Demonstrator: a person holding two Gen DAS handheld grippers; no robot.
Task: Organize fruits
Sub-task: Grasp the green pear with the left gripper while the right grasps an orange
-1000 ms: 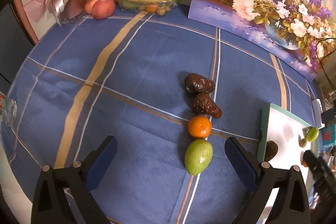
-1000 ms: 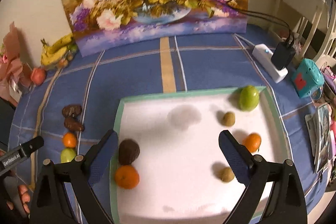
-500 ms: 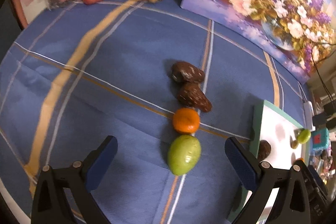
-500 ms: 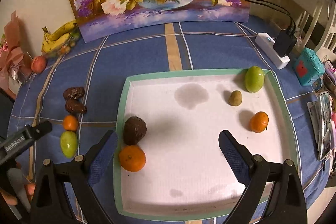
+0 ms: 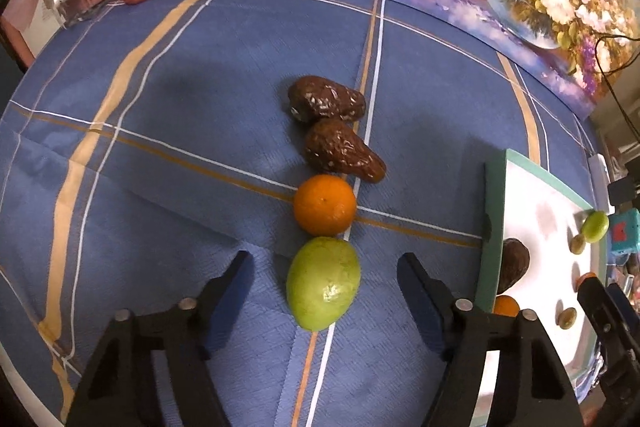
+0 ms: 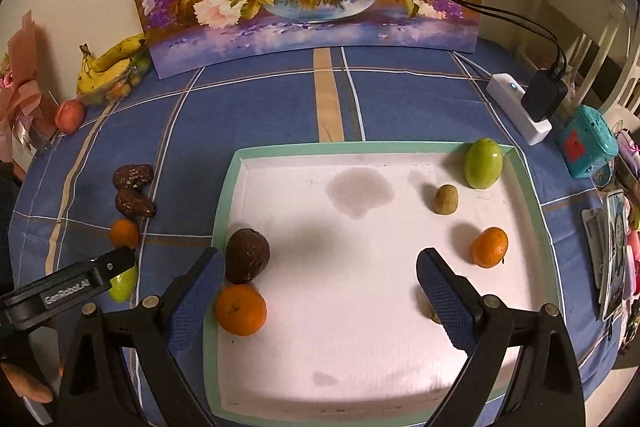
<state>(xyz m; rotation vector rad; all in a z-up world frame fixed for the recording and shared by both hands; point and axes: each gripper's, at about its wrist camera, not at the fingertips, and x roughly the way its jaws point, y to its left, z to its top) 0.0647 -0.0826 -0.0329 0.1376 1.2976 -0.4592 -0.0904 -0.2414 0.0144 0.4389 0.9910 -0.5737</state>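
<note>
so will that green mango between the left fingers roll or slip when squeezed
The green mango looks rounded and egg-shaped, so a nudge would probably roll it. Its skin shows a glossy highlight, so it may slip. The left gripper is open around it, not touching.

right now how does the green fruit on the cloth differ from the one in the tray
The green fruit on the cloth lies between the open left gripper fingers, touching an orange. The green fruit in the tray sits alone in the far right corner, no gripper around it. Both are smooth, oval, green.

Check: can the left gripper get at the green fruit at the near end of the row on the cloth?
Probably yes. The left gripper is open, its fingers straddling the green fruit. Only the orange is close, just beyond it and outside the fingers.
</note>
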